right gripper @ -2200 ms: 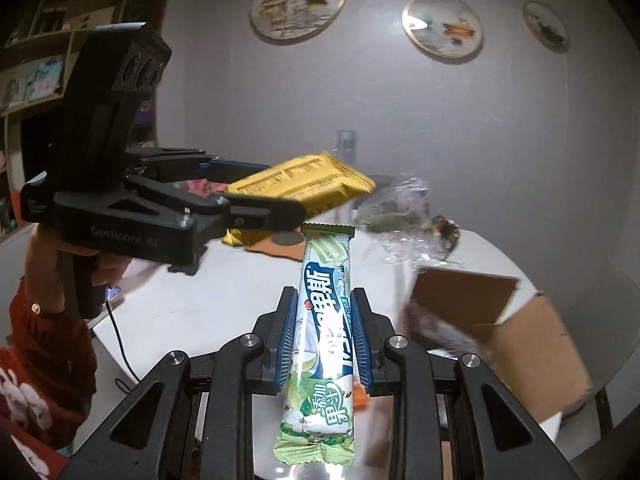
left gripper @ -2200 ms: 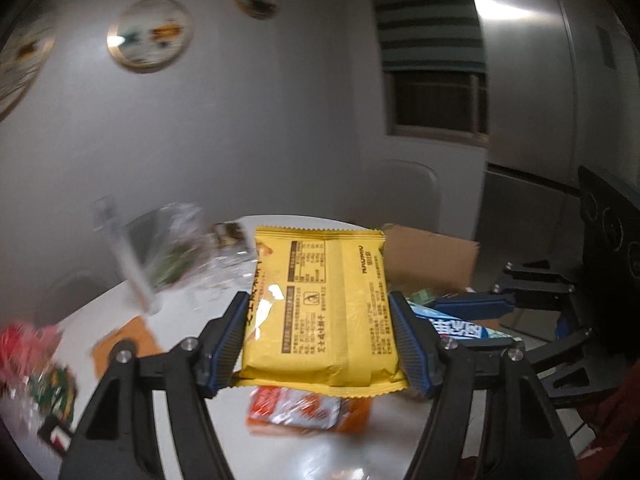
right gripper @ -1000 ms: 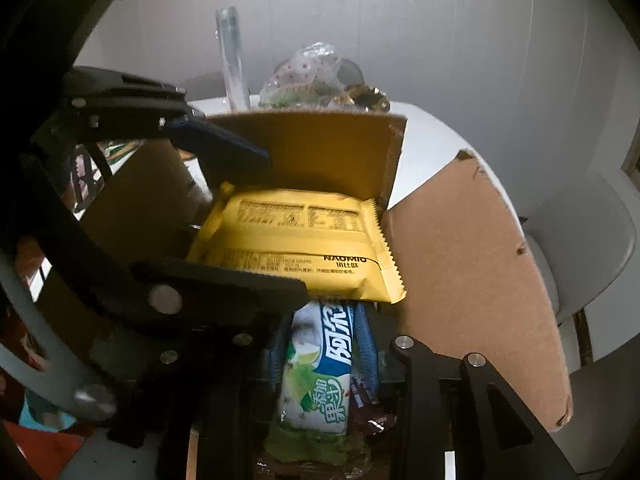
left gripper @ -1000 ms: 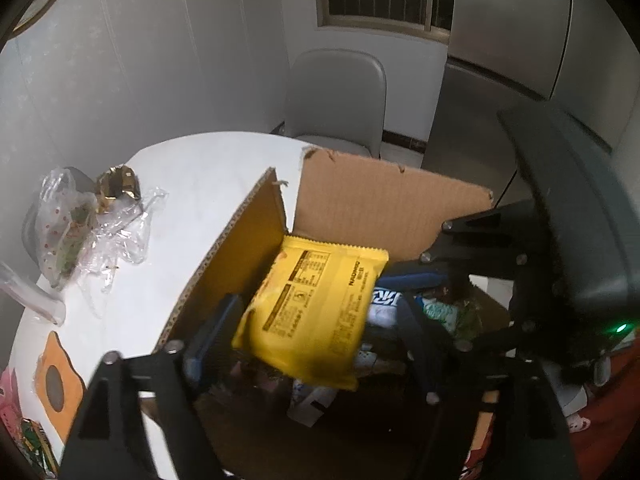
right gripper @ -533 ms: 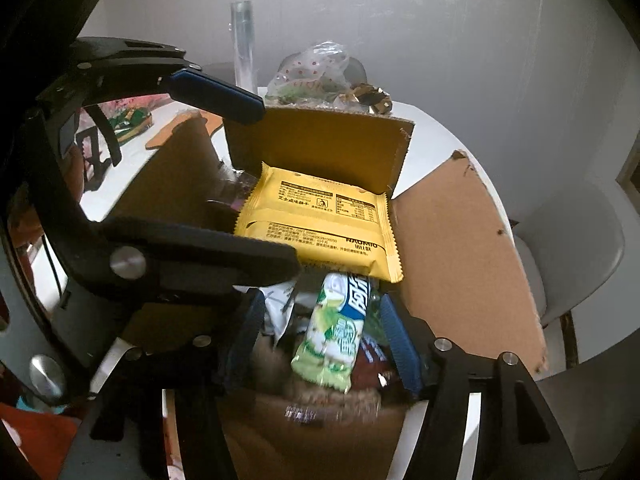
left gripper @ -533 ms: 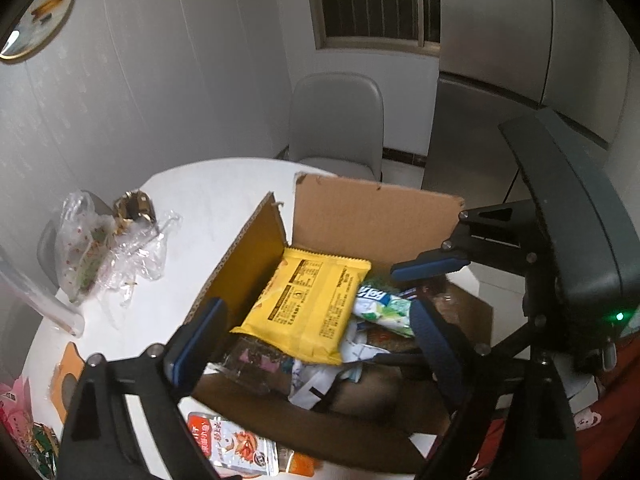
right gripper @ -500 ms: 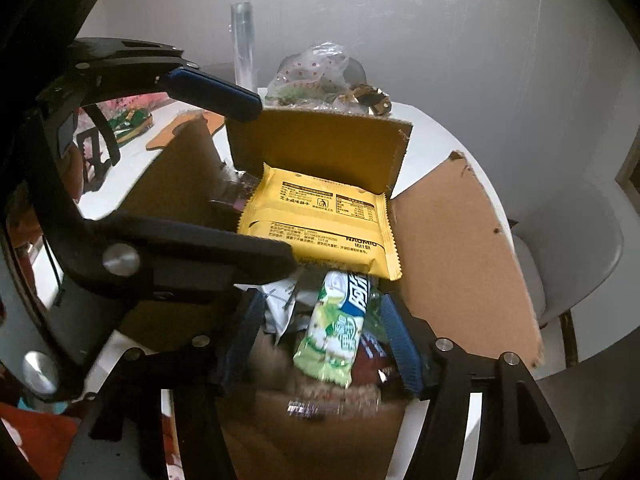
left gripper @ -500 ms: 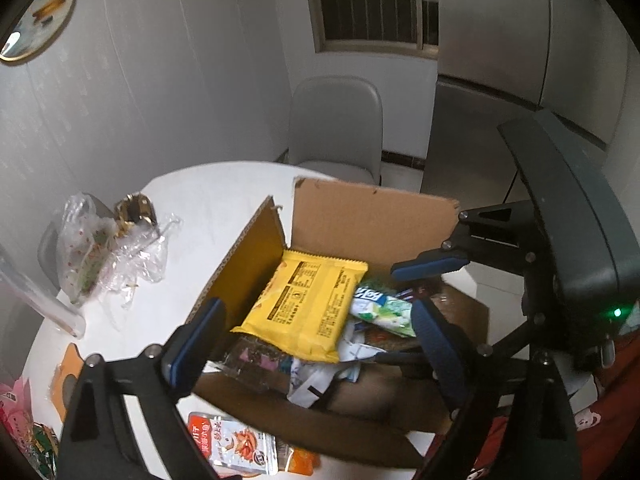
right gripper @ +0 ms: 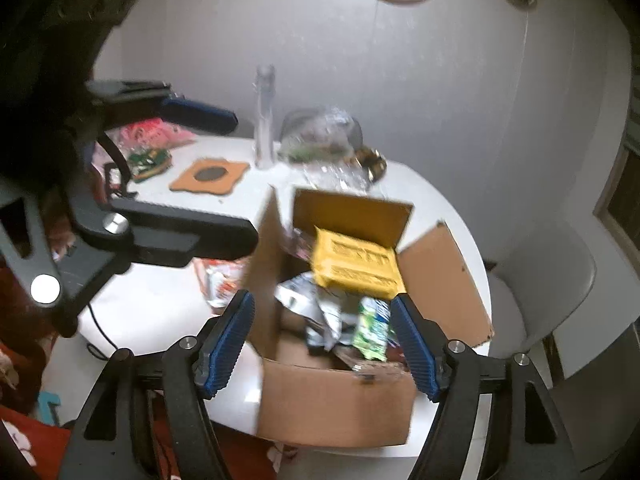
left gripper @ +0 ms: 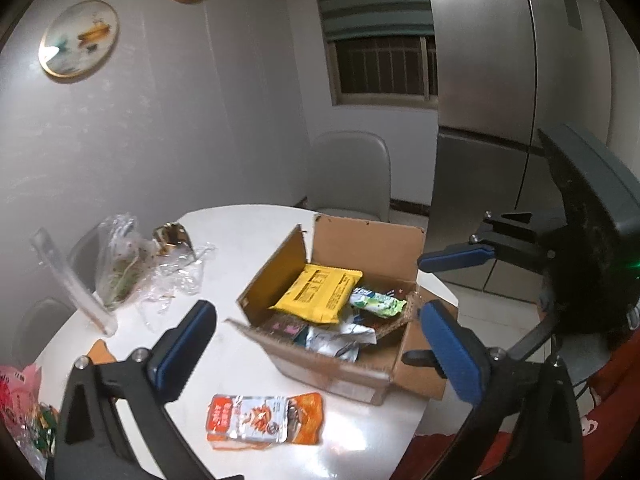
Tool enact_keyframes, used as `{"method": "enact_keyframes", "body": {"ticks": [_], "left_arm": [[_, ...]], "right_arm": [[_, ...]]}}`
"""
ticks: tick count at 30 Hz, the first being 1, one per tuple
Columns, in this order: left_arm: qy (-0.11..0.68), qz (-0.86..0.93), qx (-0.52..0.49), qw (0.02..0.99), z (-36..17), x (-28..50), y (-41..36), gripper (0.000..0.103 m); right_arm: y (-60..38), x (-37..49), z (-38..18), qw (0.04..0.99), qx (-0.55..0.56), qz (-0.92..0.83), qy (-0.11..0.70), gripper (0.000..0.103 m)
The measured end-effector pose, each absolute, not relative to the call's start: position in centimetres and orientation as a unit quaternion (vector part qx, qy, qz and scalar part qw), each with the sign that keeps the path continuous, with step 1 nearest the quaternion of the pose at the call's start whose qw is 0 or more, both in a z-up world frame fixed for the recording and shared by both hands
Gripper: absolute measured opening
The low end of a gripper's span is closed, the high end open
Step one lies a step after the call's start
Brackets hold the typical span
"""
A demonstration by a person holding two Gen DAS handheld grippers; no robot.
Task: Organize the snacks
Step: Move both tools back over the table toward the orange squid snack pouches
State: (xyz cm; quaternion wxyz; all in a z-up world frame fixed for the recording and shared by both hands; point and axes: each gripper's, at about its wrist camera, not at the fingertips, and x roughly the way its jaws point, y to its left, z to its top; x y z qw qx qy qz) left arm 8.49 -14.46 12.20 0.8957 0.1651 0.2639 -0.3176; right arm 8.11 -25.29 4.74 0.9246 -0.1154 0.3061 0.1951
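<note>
A flat yellow packet (left gripper: 318,293) lies tilted atop the cardboard box's (left gripper: 366,240) snacks.

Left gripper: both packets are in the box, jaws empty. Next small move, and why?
Probably lower the left gripper toward the orange snack packet lying flat on the table in front of the cardboard box. Its jaws are open and empty, that packet is the nearest loose snack outside the box, and the right gripper hangs over the box.
</note>
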Motion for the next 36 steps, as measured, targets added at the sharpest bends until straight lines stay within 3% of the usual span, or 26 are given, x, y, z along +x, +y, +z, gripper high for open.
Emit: {"method": "enact_keyframes", "body": {"ticks": [10, 14, 28, 36], "left_arm": [[0.254, -0.269, 0.107, 0.923, 11.0, 5.6, -6.3, 0.101], [0.264, -0.245, 0.081, 0.929, 9.1, 5.2, -3.0, 0.101], [0.353, -0.197, -0.006, 0.914, -3.4, 7.6, 2.0, 0.101], [0.383, -0.192, -0.031, 0.903, -6.6, 9.8, 2.3, 0.101]], "right_arm": [[-18.2, 4.2, 5.9, 0.924, -0.155, 0.245, 0.249, 0.069], [-15.0, 3.7, 4.7, 0.913, -0.175, 0.277, 0.245, 0.059], [-10.6, 10.9, -7.6, 0.878, -0.123, 0.303, 0.351, 0.057], [-10.8, 15.1, -11.3, 0.883, -0.099, 0.27, 0.371, 0.057]]}}
